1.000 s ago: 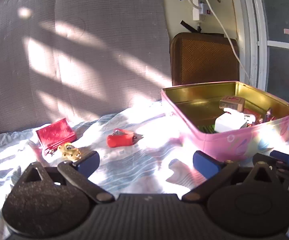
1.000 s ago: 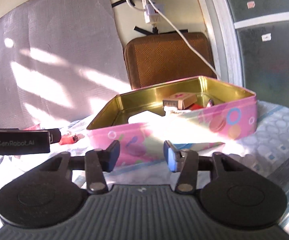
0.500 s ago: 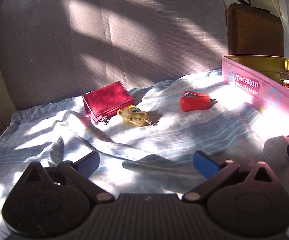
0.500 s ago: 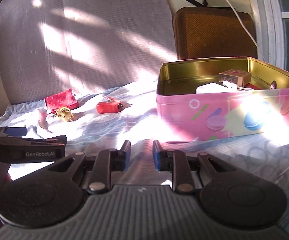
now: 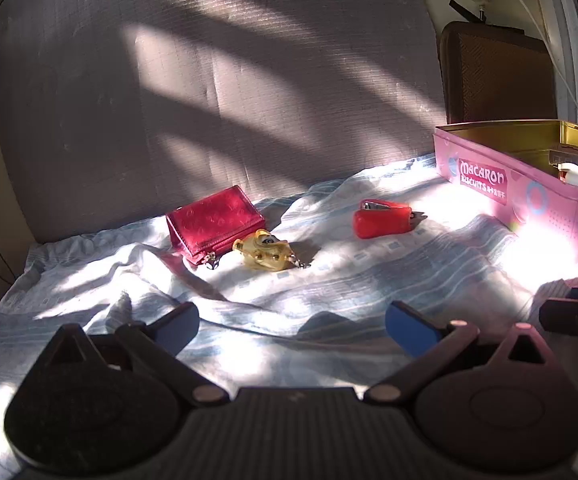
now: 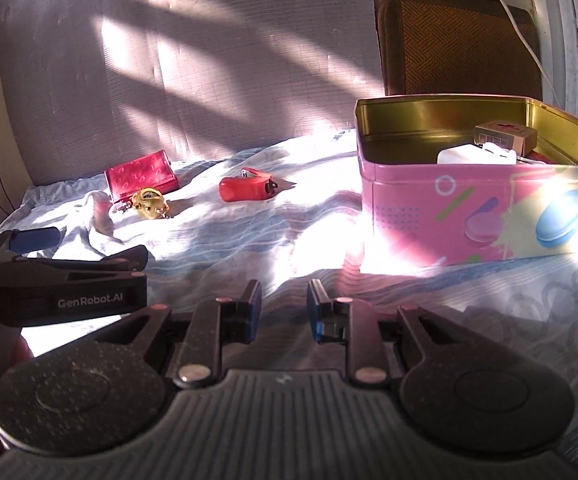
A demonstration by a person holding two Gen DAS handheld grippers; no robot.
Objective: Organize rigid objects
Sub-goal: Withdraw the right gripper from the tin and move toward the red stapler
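A red wallet [image 5: 215,222] [image 6: 141,176], a golden keychain figure [image 5: 263,255] [image 6: 151,203] and a red stapler [image 5: 383,218] [image 6: 247,189] lie on the light blue bedsheet. A pink Macaron tin [image 5: 489,178] [image 6: 469,216] stands open at the right, holding a small brown box [image 6: 505,134] and a white item [image 6: 475,154]. My left gripper [image 5: 291,326] is open and empty, low over the sheet in front of the wallet and figure. My right gripper [image 6: 283,312] is empty, its jaws a narrow gap apart, in front of the tin's left corner.
A grey padded headboard [image 5: 209,80] backs the bed. A brown woven cushion [image 6: 457,44] leans behind the tin, with a white cable [image 6: 521,36] over it. The left gripper's body [image 6: 61,288] shows at the right wrist view's left edge.
The left gripper has swung left, away from the tin, and now faces the wallet, figure and stapler. The right gripper has pulled back and left from the tin, its jaws narrower than a second ago.
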